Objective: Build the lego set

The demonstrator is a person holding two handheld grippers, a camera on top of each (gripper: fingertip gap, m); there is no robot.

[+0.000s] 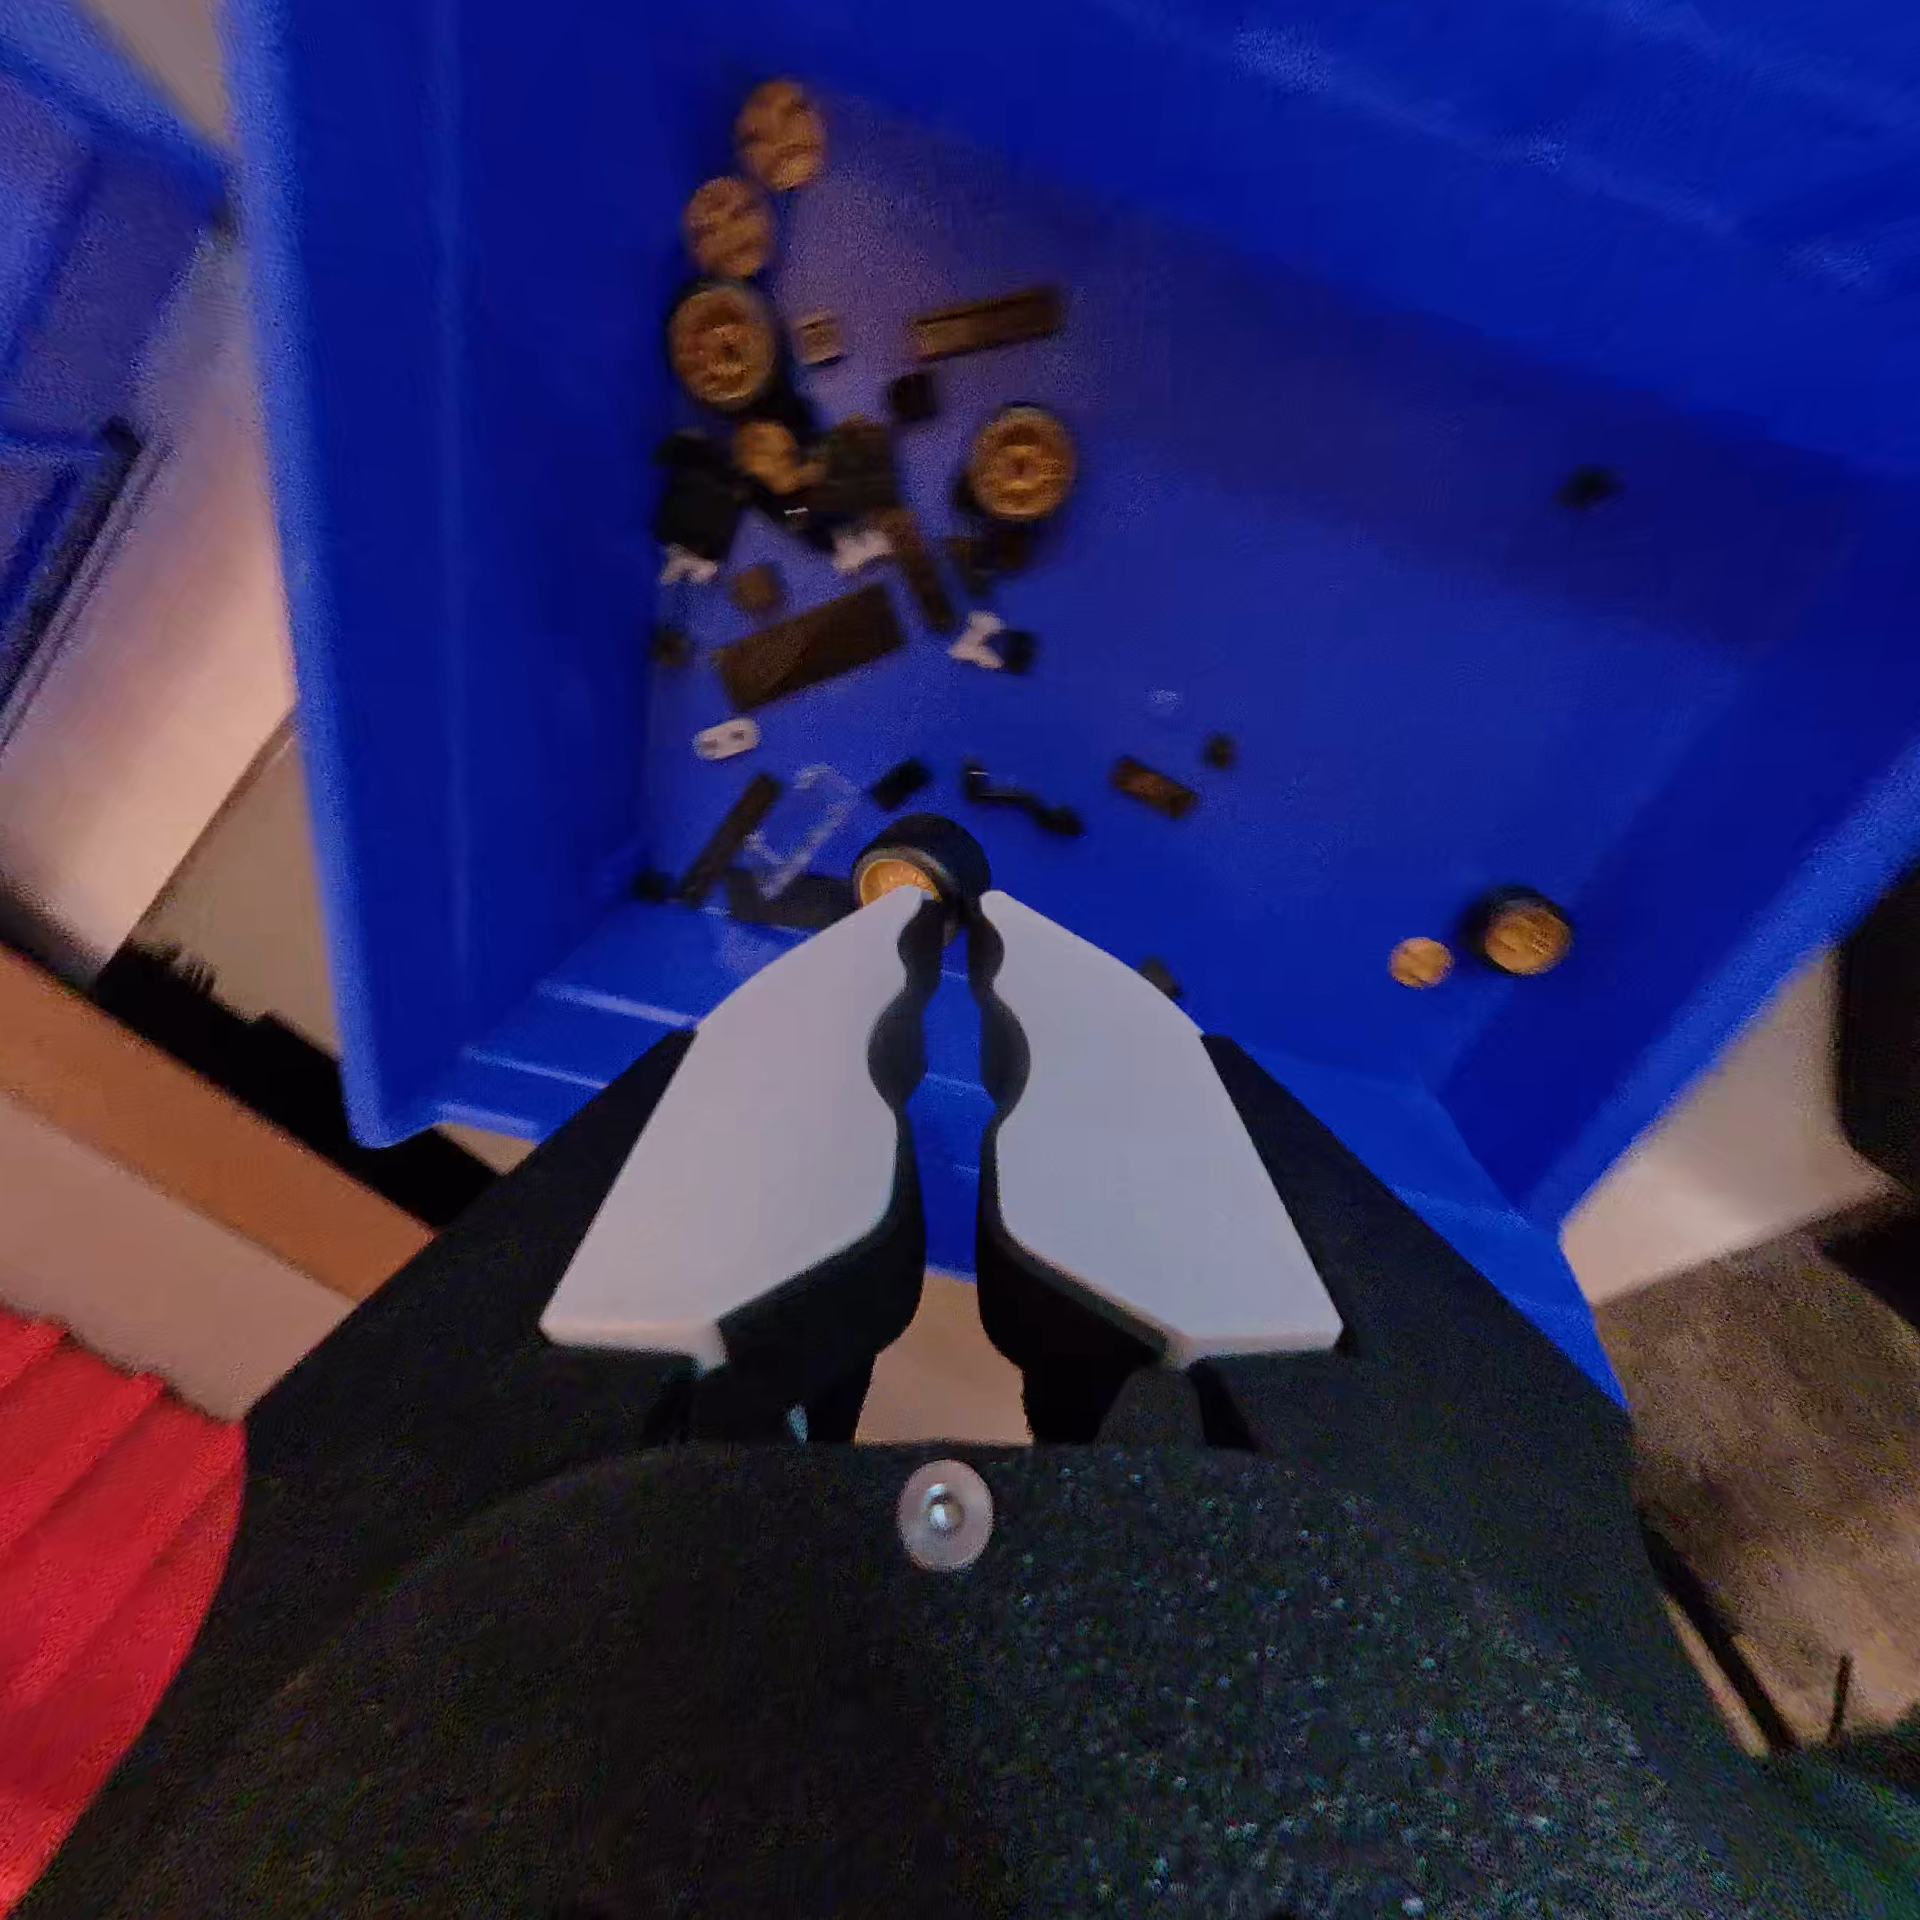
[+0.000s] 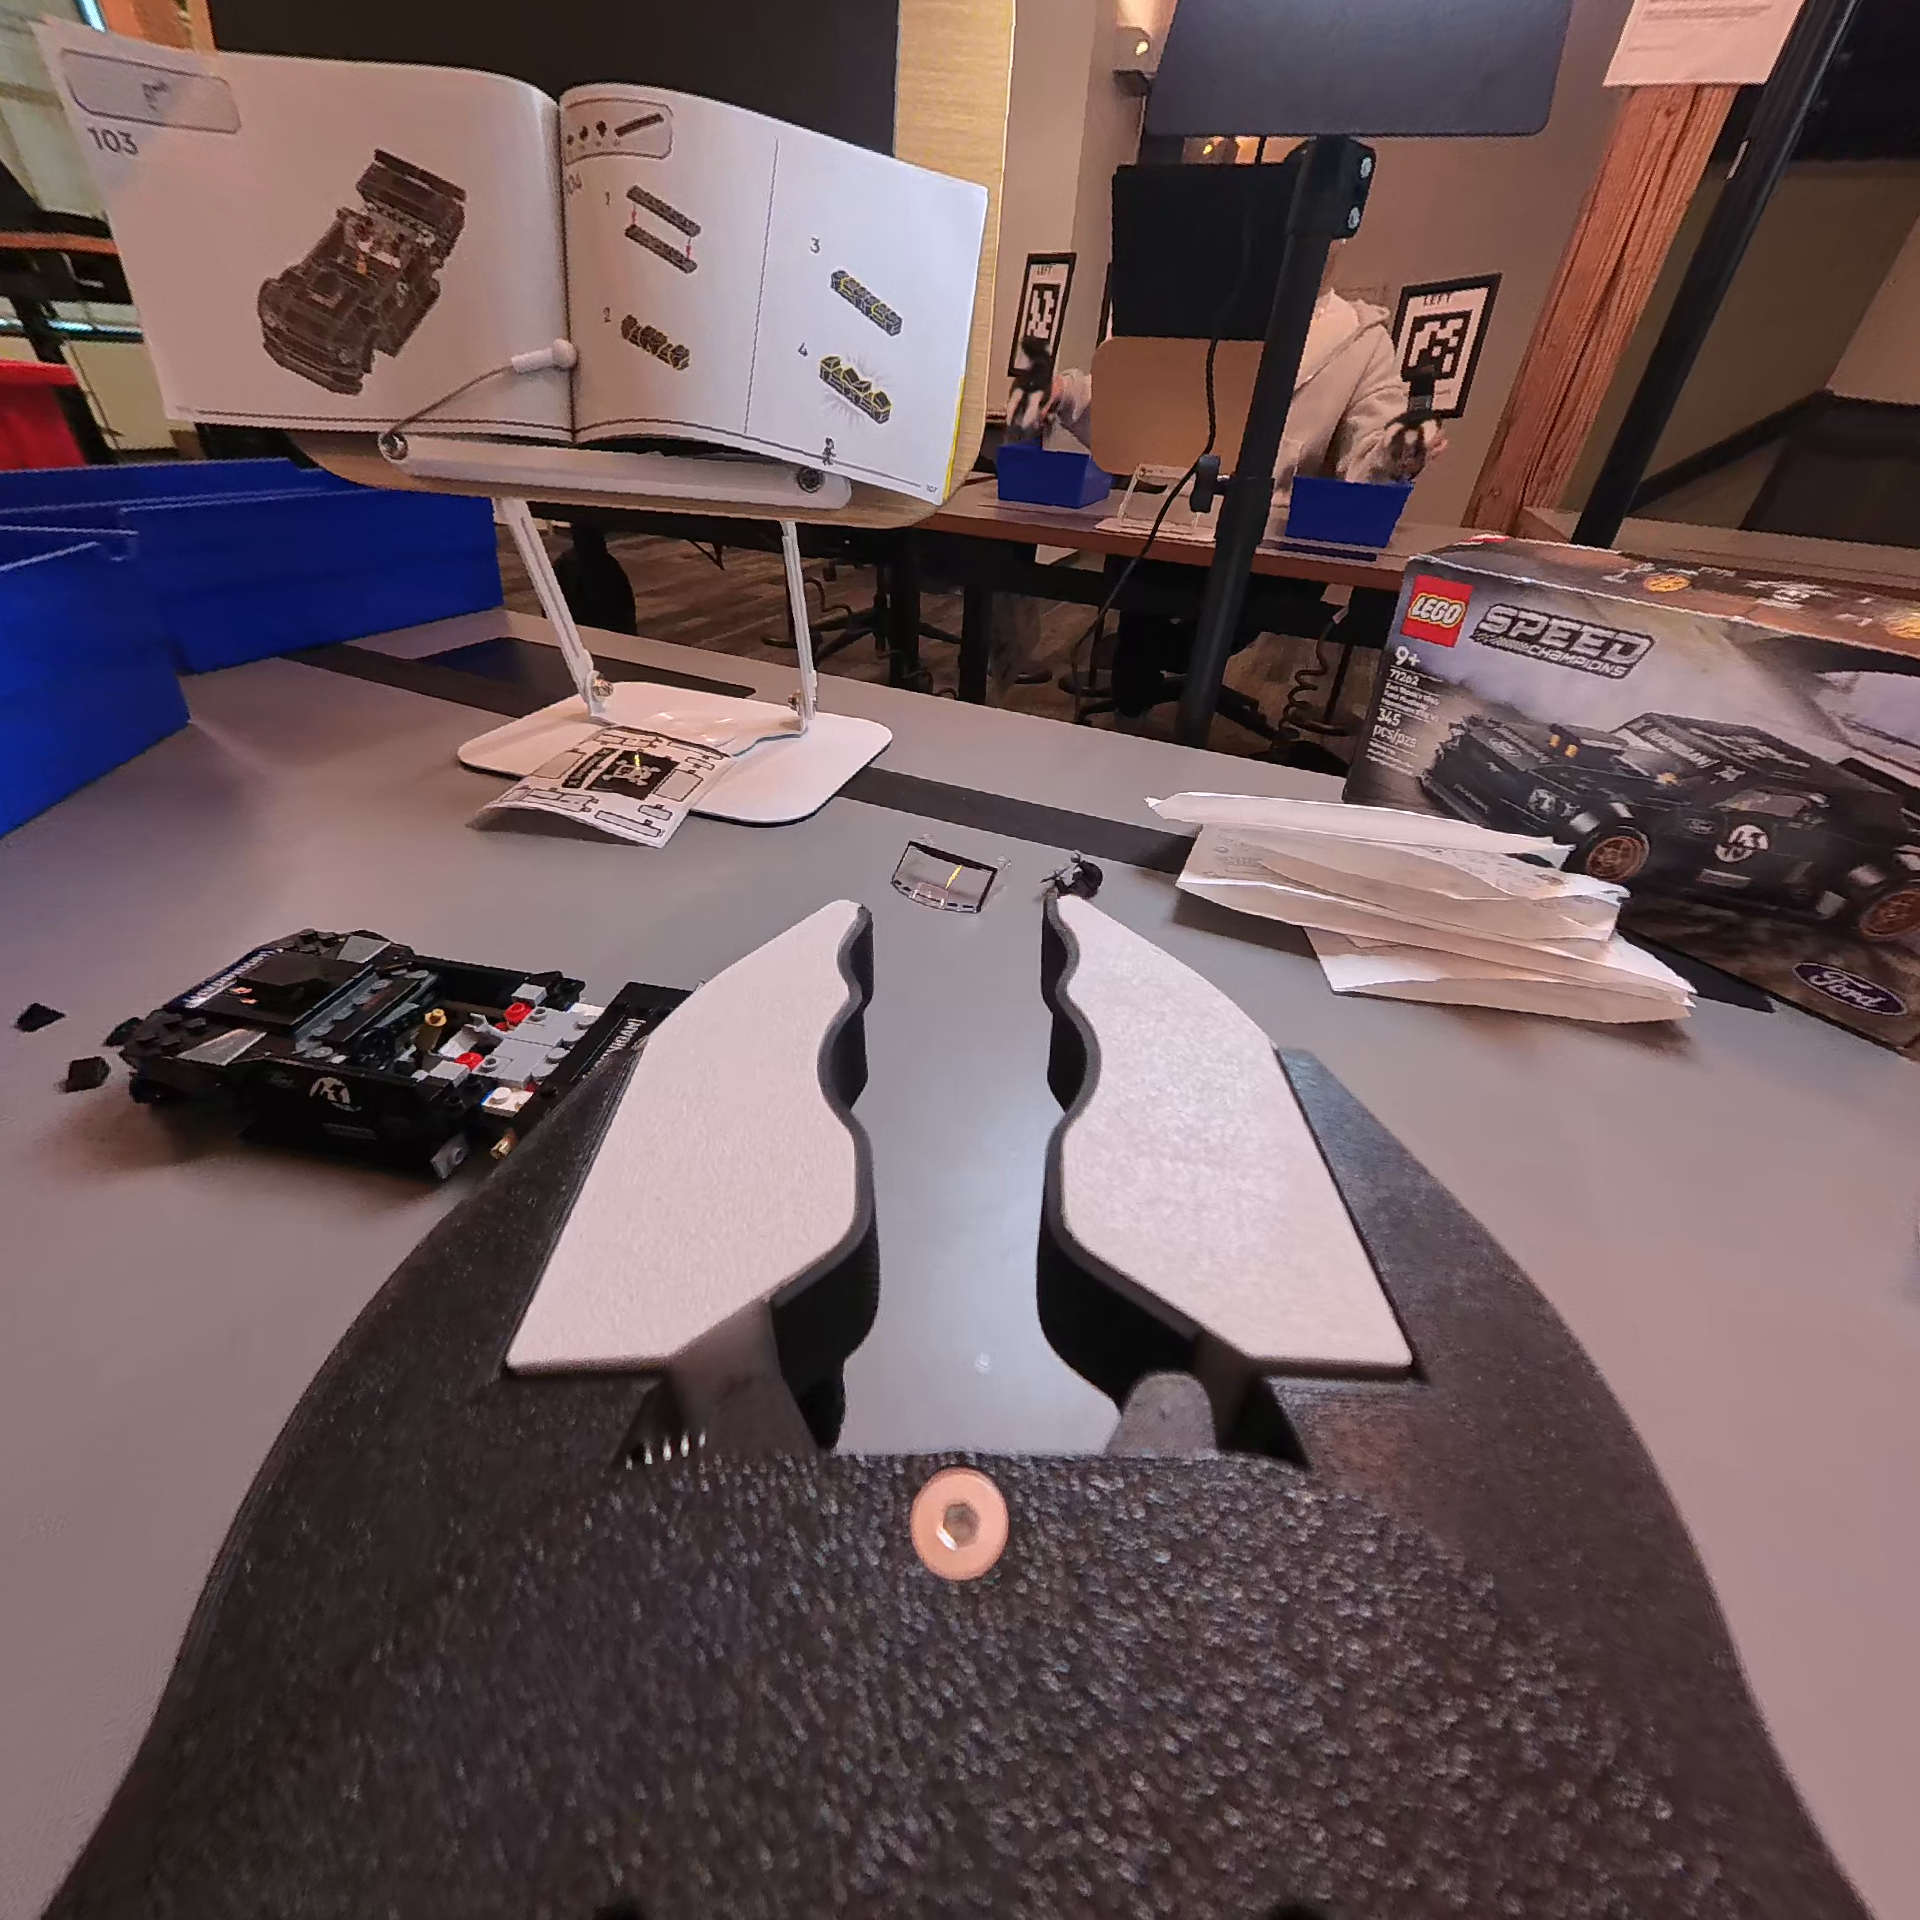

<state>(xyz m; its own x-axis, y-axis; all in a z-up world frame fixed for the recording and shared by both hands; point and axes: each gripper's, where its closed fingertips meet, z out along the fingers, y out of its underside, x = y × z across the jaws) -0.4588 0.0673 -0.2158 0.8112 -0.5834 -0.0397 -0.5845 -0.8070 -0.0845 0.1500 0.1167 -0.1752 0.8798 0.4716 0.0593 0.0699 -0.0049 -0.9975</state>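
Left wrist view showed the left gripper (image 1: pixel 943 906) nearly closed, pinching a wheel (image 1: pixel 920 868) inside the blue bin (image 1: pixel 1351 312). Right gripper (image 2: pixel 956 914) hung open above the worktop (image 2: pixel 312 1299), the half-built car (image 2: pixel 353 1039) near its left edge.

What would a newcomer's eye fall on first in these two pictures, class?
In the left wrist view, the blue bin fills the frame, with dark pieces and gold wheels scattered inside; the left gripper pinches a wheel. In the right wrist view, the open right gripper hangs over a grey table, the half-built black car to its left and the open manual propped behind.
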